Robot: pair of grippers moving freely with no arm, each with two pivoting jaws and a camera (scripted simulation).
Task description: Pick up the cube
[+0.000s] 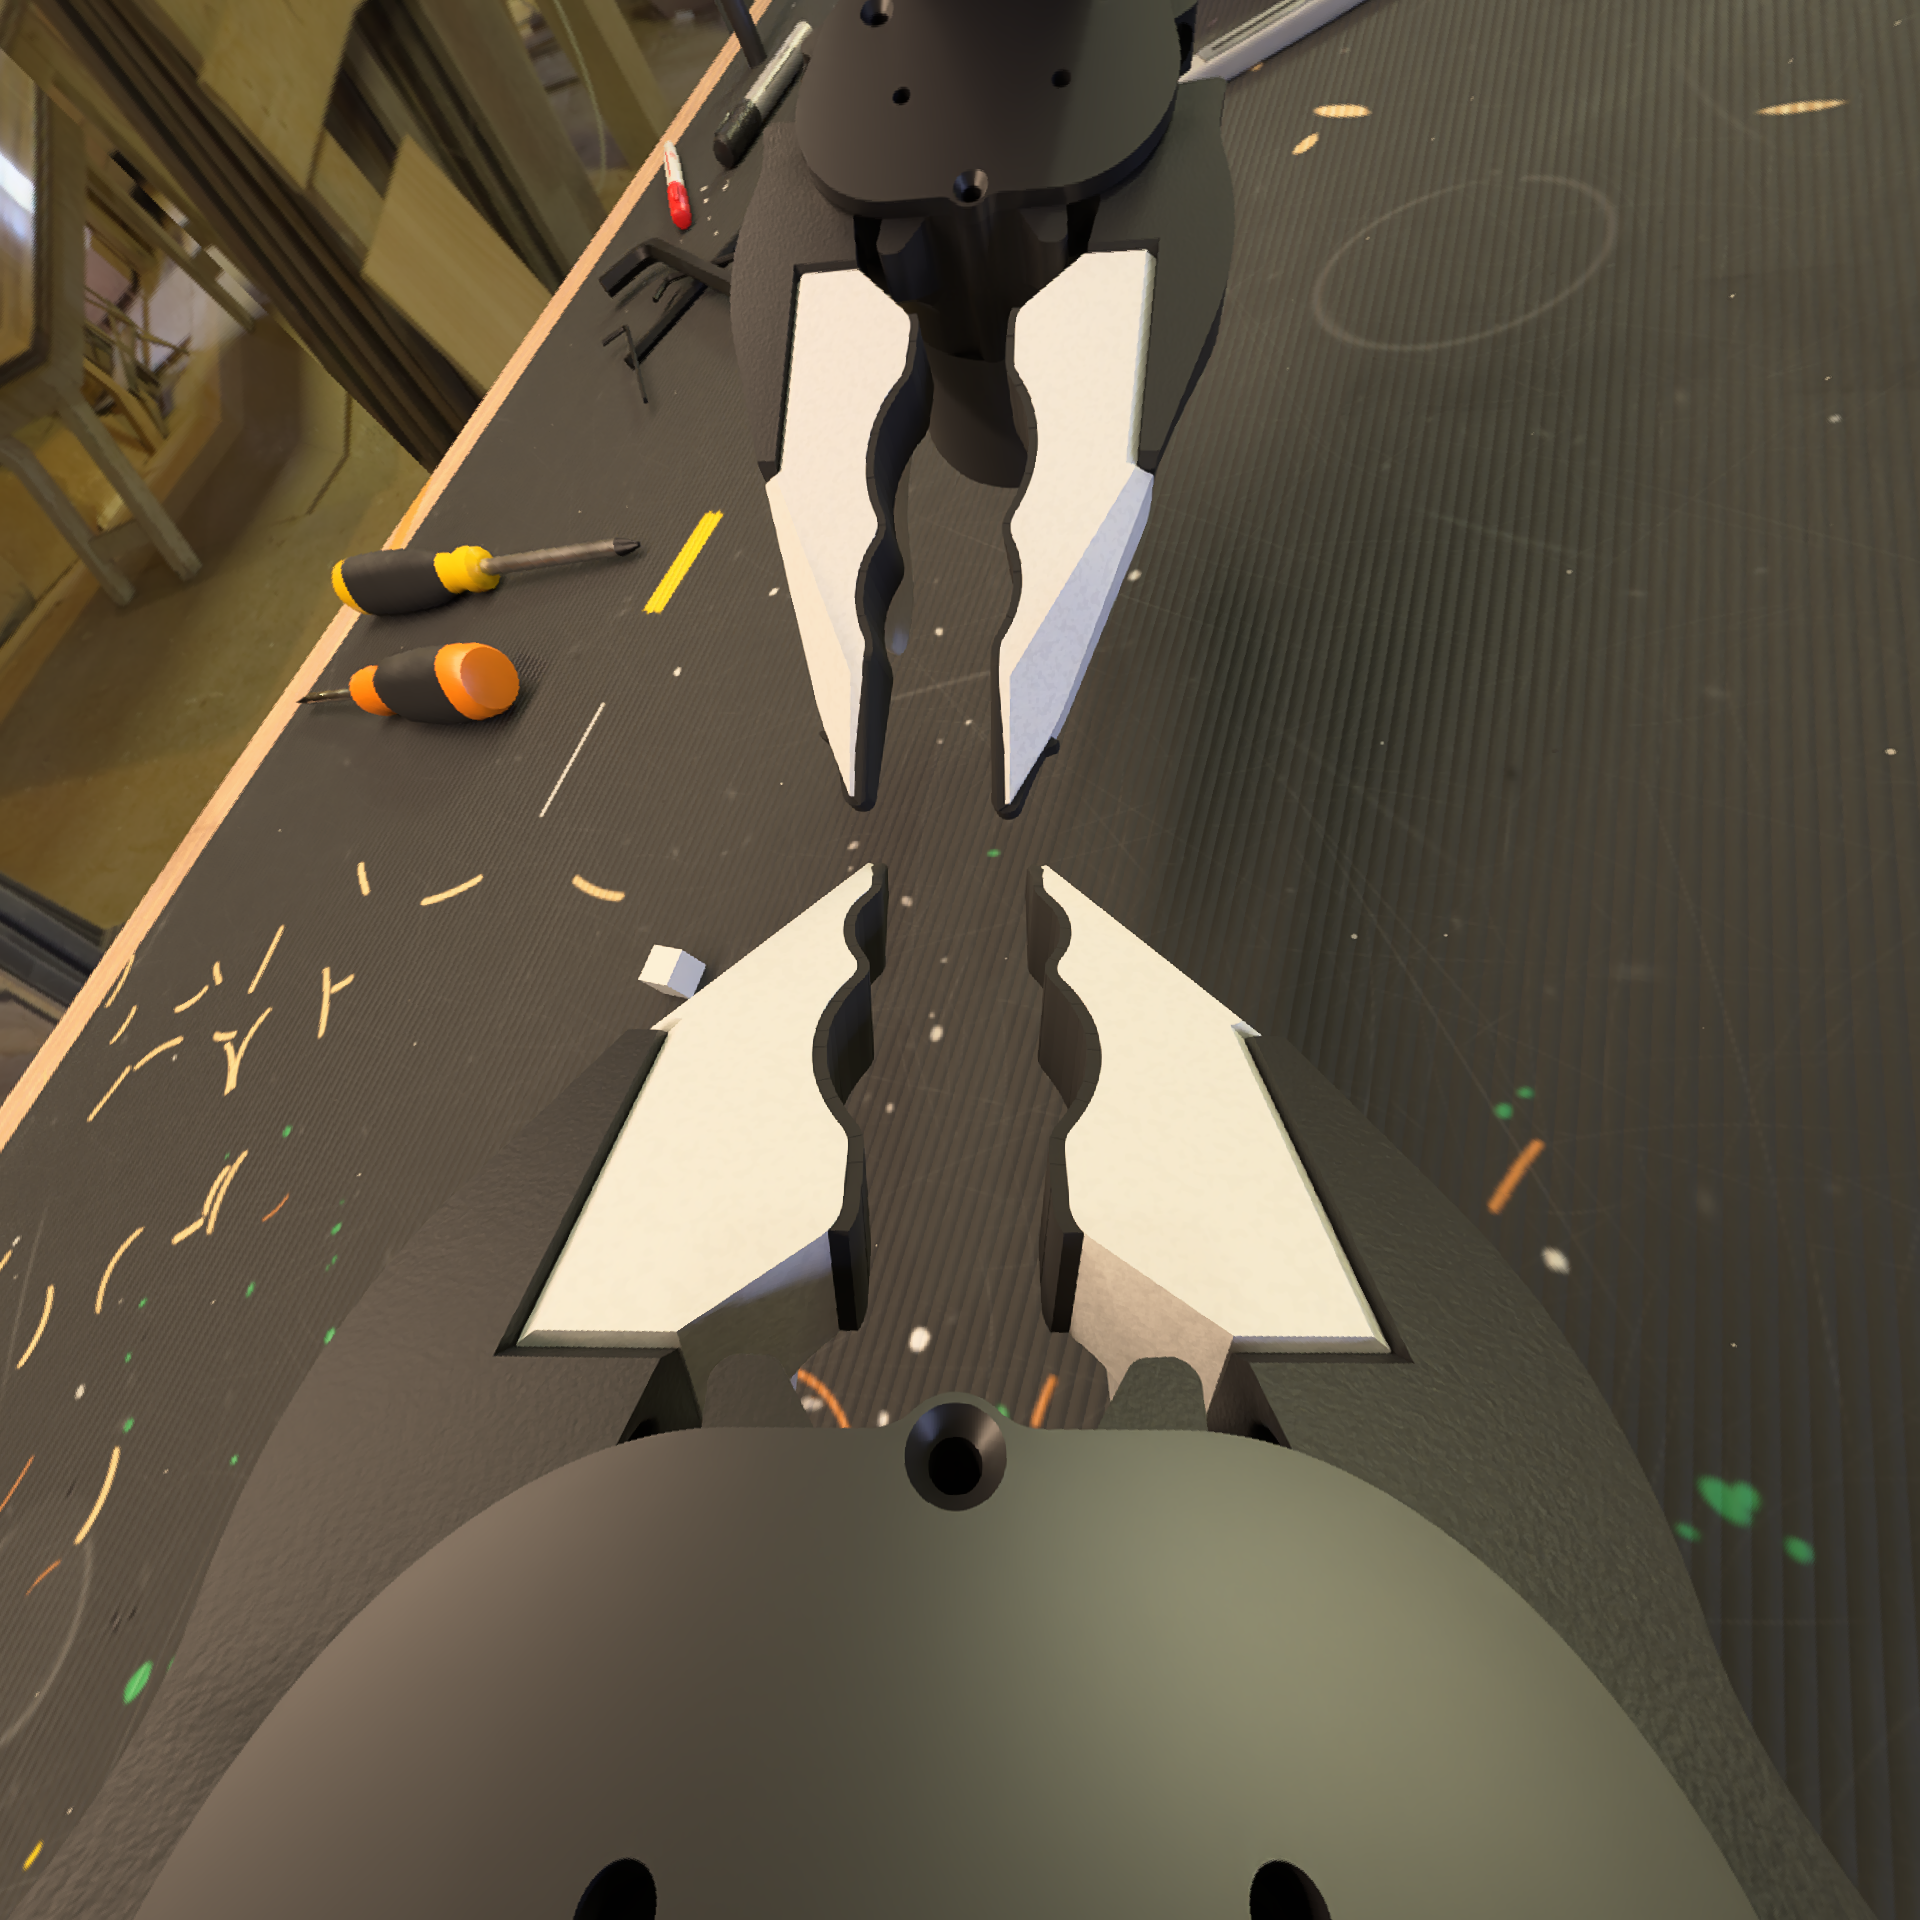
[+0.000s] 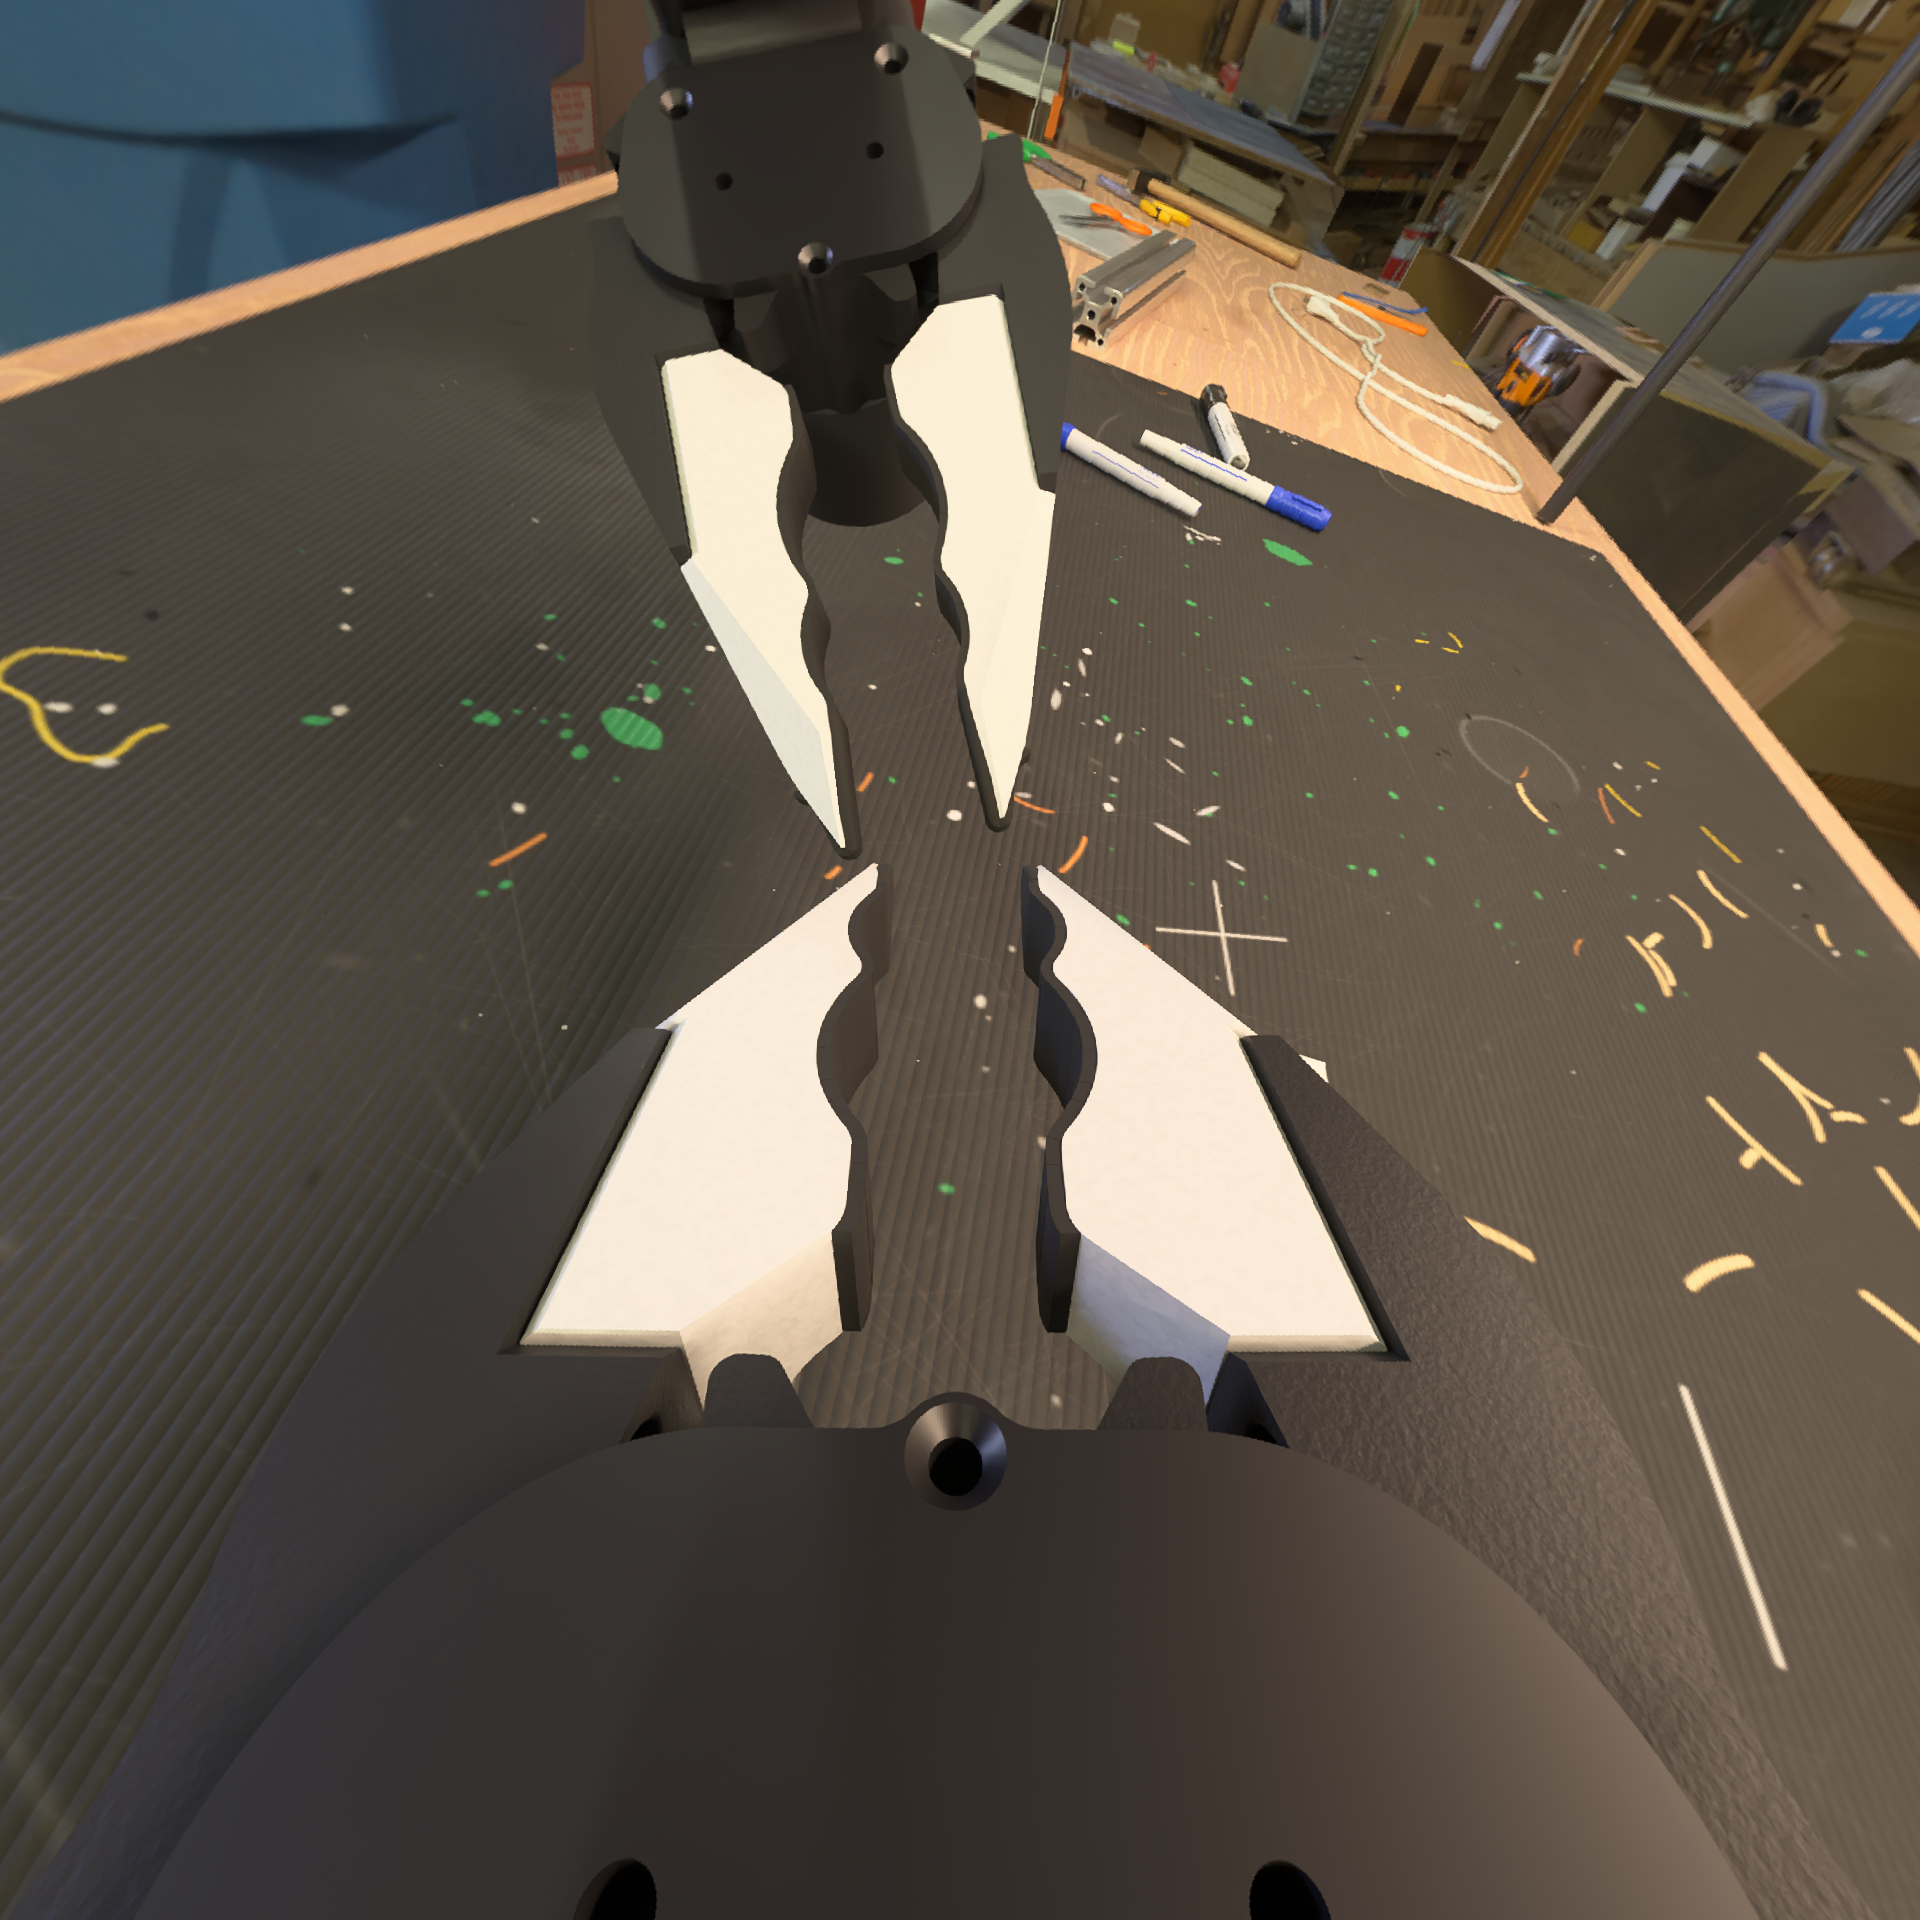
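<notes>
Both hand-held grippers are hovering tip to tip over the dark ribbed mat of the desk (image 1: 1455,727), and we are seeing each with its white-faced fingers apart and nothing between them.

Going left to right through the left wrist view, we are looking at sawdust-coloured scribbles near the mat's wooden edge, then a yellow-collared screwdriver (image 1: 457,575) and an orange-capped screwdriver (image 1: 436,683) lying side by side but not touching. Farther up that edge a red marker (image 1: 676,187), a black marker (image 1: 762,96) and some black hex keys (image 1: 660,286) are lying. The cube (image 1: 672,968), small and white, is sitting on the mat just beside the outer face of the left hand-held gripper (image 1: 956,883), to its left and outside the gap, partly hidden by that finger. Facing us, the right hand-held gripper (image 1: 932,805) is pointing its tips toward ours. A faint chalk ring is showing on the mat at far right.

In the right wrist view, moving the same way, we are passing a yellow squiggle on the mat, green paint flecks, and then the right hand-held gripper (image 2: 956,883) with the left hand-held gripper (image 2: 923,836) opposite. Only a pale corner is peeking out past our right finger, and we cannot tell what it is. Beyond, white markers with blue caps (image 2: 1231,473) are lying near the mat's far edge, and a white cord (image 2: 1382,384) is coiling on bare plywood.
</notes>
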